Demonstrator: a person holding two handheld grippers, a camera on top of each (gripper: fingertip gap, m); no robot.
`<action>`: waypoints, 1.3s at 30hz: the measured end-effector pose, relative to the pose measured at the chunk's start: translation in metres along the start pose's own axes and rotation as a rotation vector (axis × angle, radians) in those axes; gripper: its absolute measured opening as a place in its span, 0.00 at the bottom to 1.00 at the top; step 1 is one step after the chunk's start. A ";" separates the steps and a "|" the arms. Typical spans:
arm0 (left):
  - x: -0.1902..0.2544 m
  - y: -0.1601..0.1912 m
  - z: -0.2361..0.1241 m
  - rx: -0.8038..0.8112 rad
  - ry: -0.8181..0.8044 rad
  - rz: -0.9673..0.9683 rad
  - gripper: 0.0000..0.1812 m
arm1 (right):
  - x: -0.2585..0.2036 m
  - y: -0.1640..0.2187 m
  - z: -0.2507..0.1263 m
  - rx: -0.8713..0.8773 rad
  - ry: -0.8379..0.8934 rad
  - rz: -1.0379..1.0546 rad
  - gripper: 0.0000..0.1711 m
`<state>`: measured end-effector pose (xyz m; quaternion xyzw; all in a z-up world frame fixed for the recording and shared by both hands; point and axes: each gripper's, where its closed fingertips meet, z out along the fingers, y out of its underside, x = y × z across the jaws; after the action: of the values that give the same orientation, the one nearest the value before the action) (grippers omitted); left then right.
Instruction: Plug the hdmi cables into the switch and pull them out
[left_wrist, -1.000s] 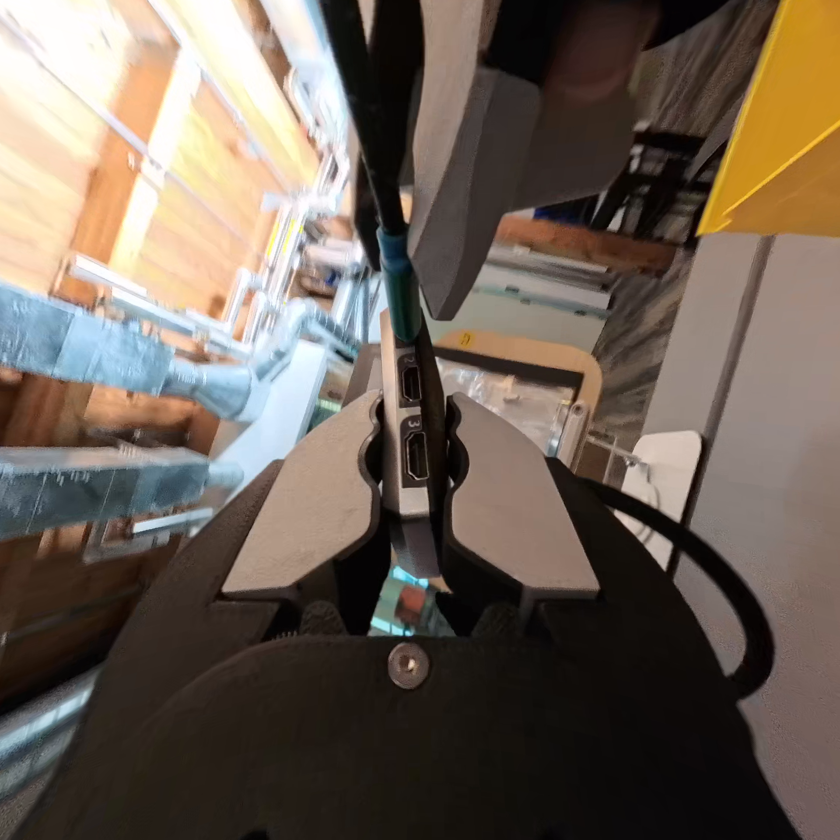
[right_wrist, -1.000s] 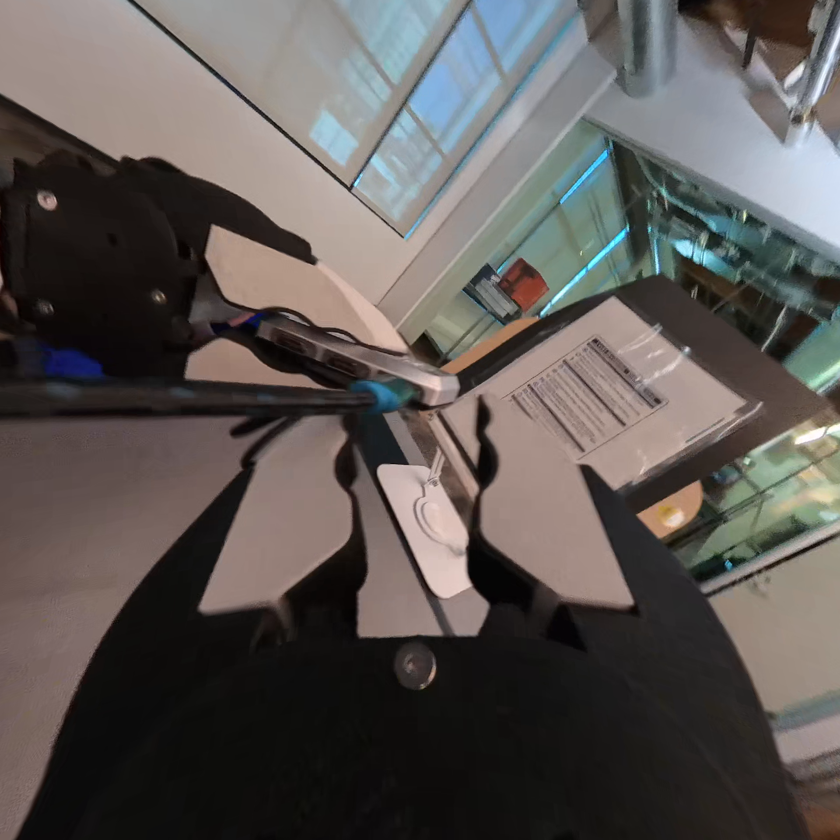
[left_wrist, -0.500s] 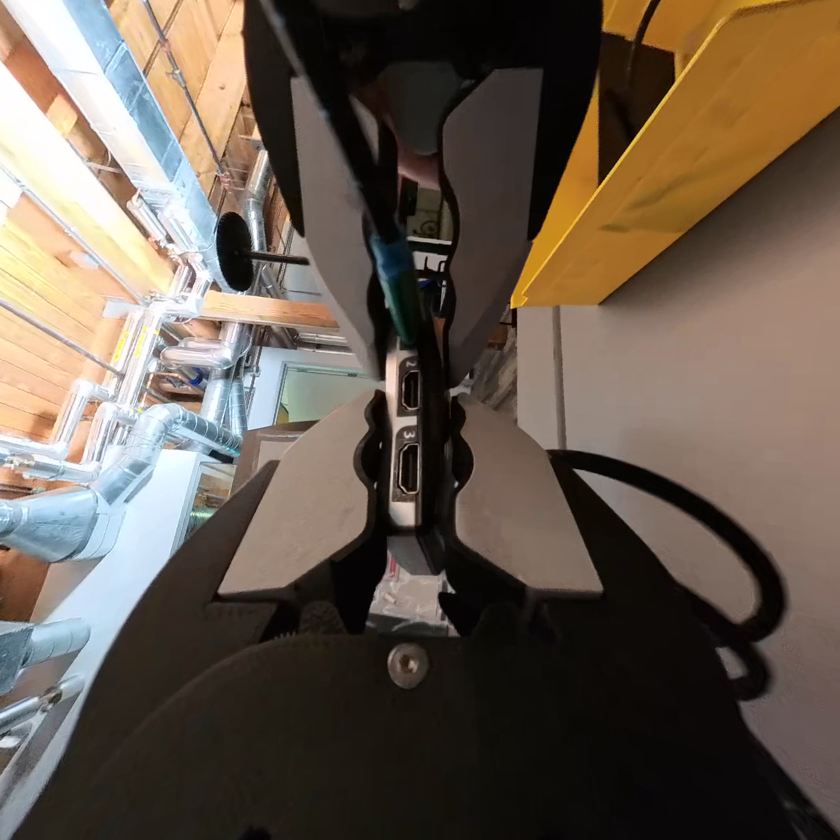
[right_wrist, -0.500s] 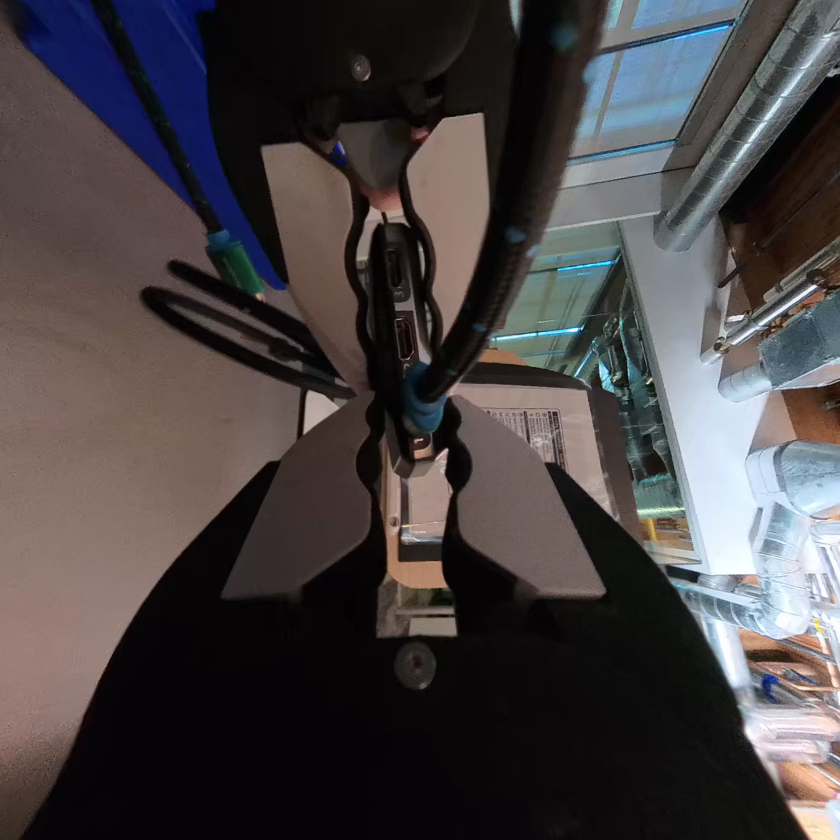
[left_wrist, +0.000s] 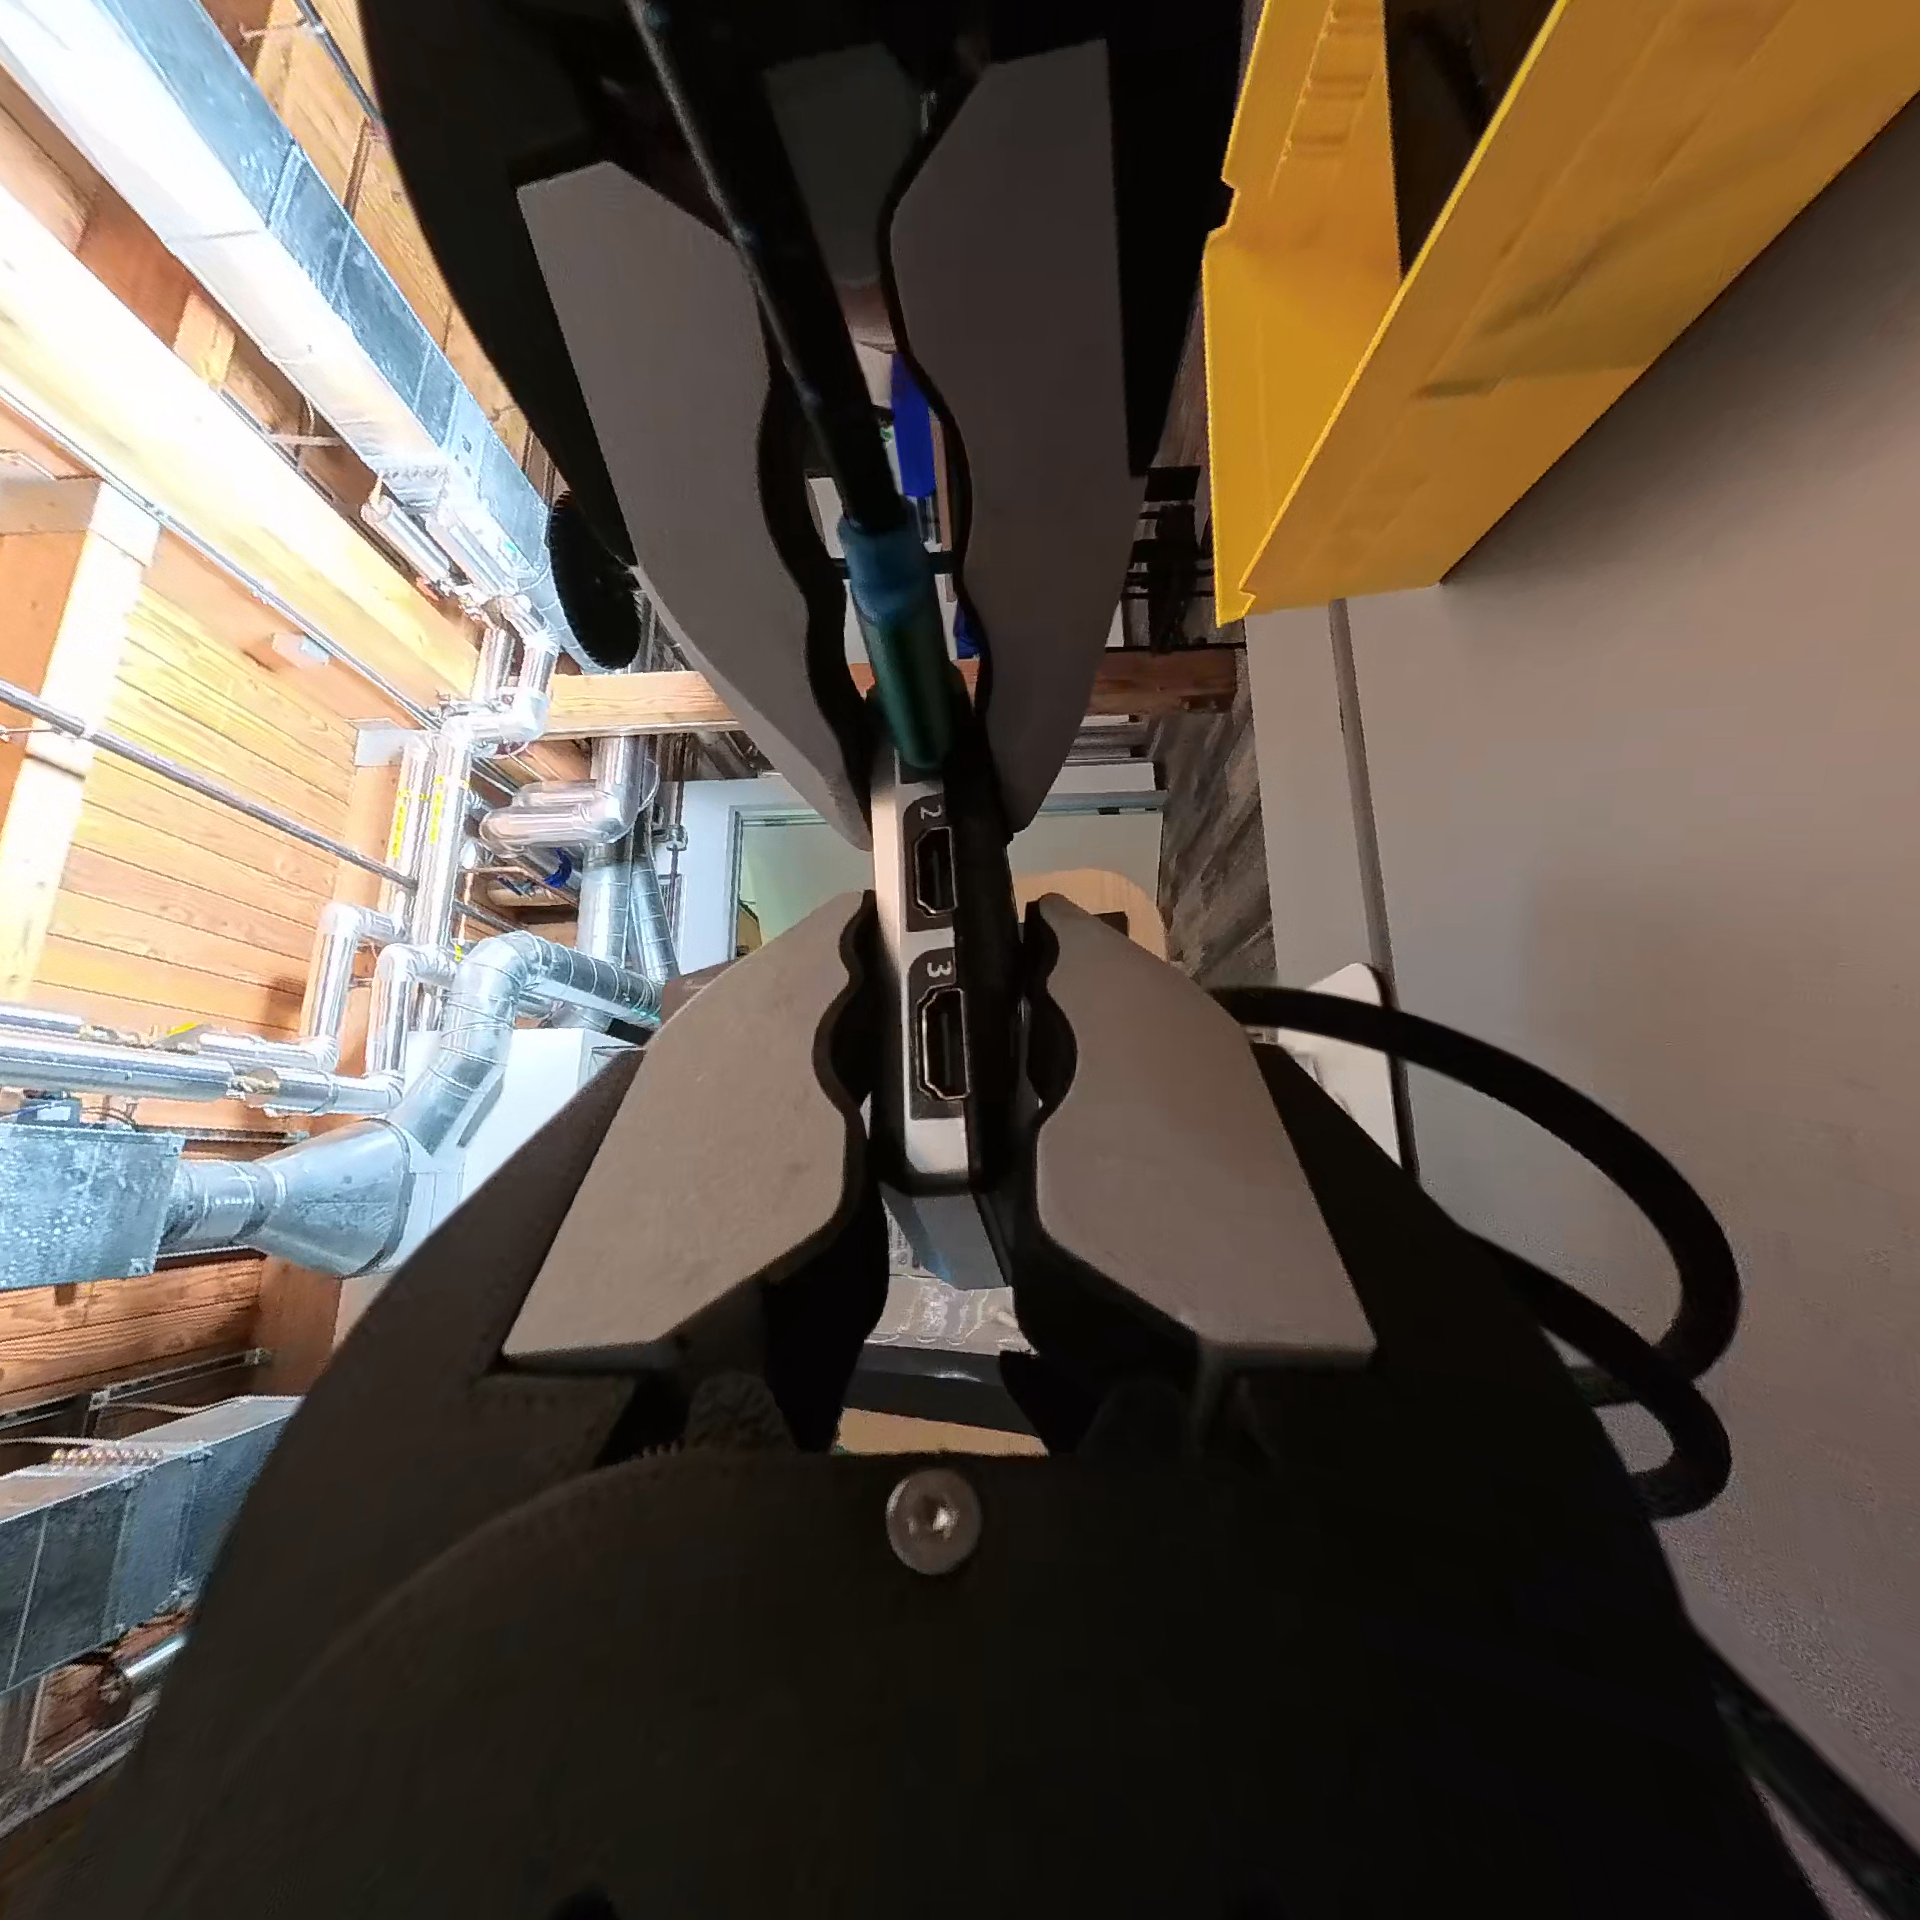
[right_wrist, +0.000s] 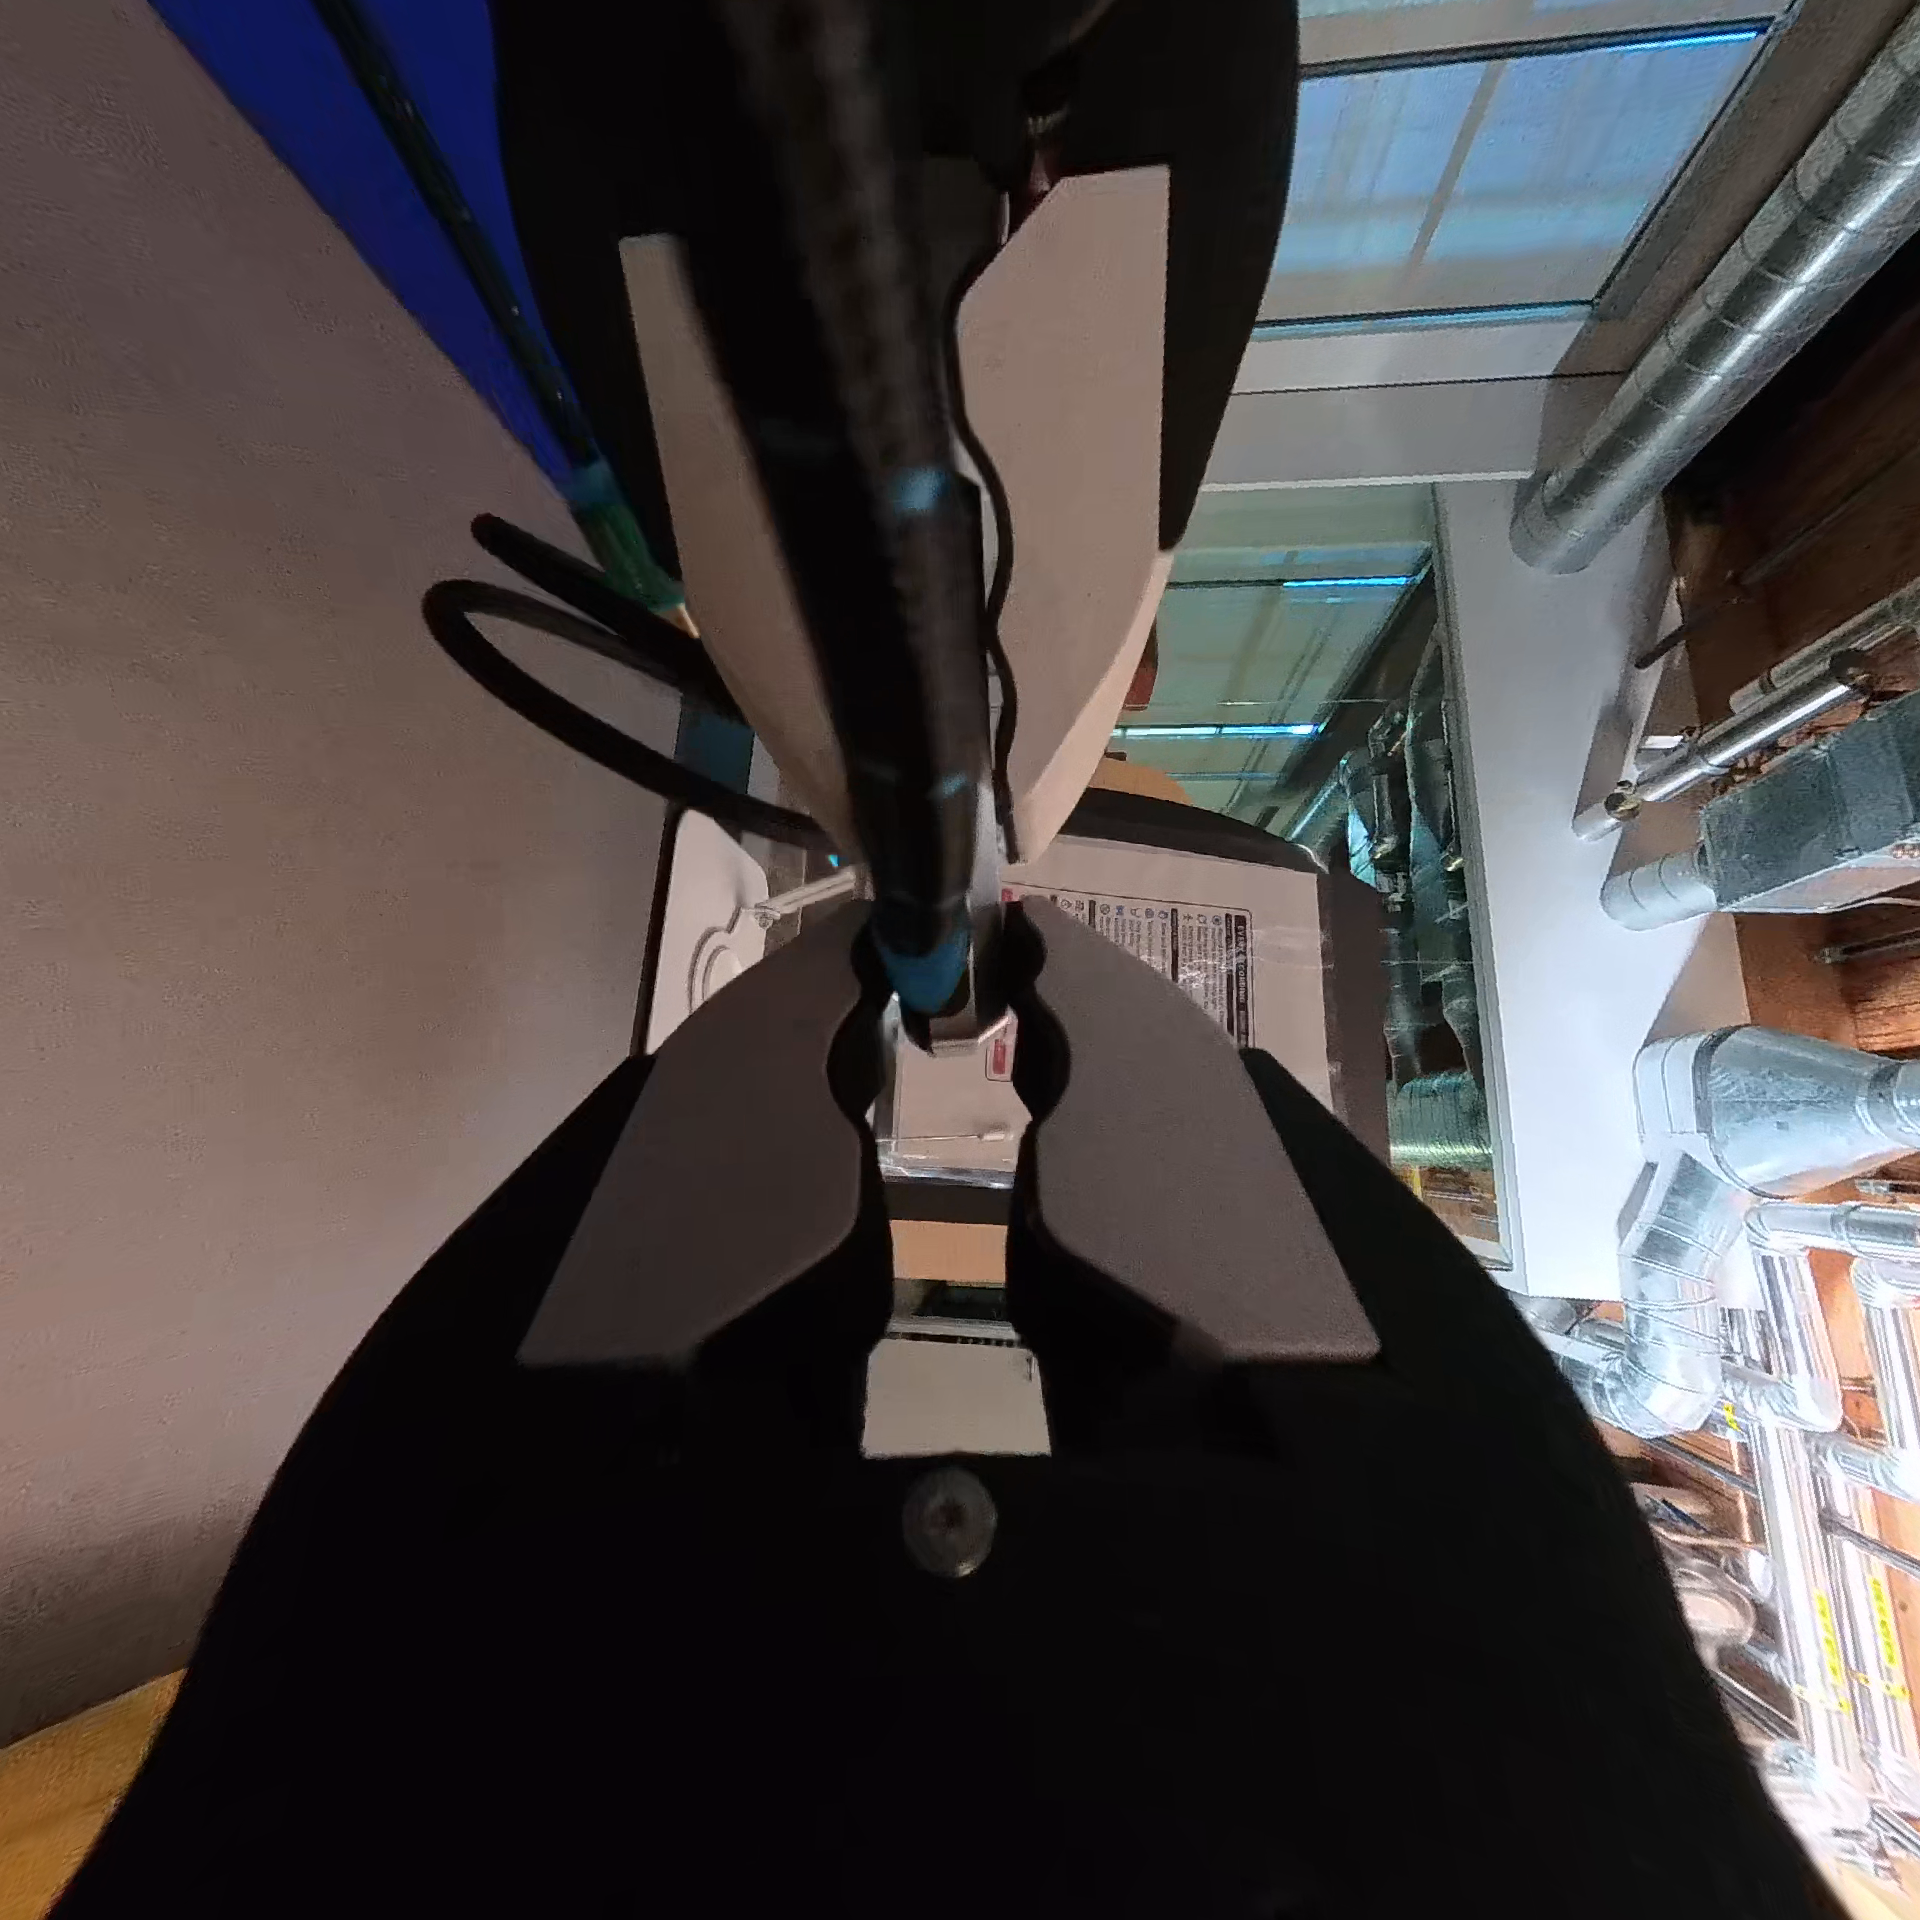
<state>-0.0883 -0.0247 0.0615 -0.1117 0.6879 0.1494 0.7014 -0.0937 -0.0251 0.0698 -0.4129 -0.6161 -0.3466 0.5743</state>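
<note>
1. Since 0.5 s ago, right gripper (left_wrist: 925, 800) has come in closer over the far end of the switch (left_wrist: 935, 997); left wrist view otherwise much the same.
2. Left gripper (left_wrist: 940, 940) is clamped on the switch, one finger each side, held off the grey table (left_wrist: 1662, 935).
3. Right gripper's fingers straddle the switch tip and the plug (right_wrist: 925, 966); real contact unclear.
4. Switch: two empty ports visible, third taken by the teal-collared plug of one black cable (left_wrist: 821, 343).
5. Second cable (right_wrist: 613, 561), teal plug, lies loose on the table beside one blue bin (right_wrist: 395, 208).
6. One yellow bin (left_wrist: 1455, 312) at the table's far edge.
</note>
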 end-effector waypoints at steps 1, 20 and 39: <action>-0.001 -0.001 -0.001 0.001 -0.004 0.002 0.13 | 0.001 -0.001 -0.001 0.003 0.004 -0.002 0.13; 0.000 -0.022 -0.013 0.132 0.274 -0.464 0.12 | -0.002 0.002 -0.026 0.108 -0.199 0.332 0.16; -0.039 0.022 -0.022 0.091 0.200 -0.942 0.36 | 0.038 0.025 -0.004 -0.181 0.238 0.013 0.13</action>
<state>-0.1165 -0.0146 0.1011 -0.3941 0.6326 -0.2260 0.6272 -0.0691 -0.0142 0.1067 -0.4229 -0.5072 -0.4434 0.6060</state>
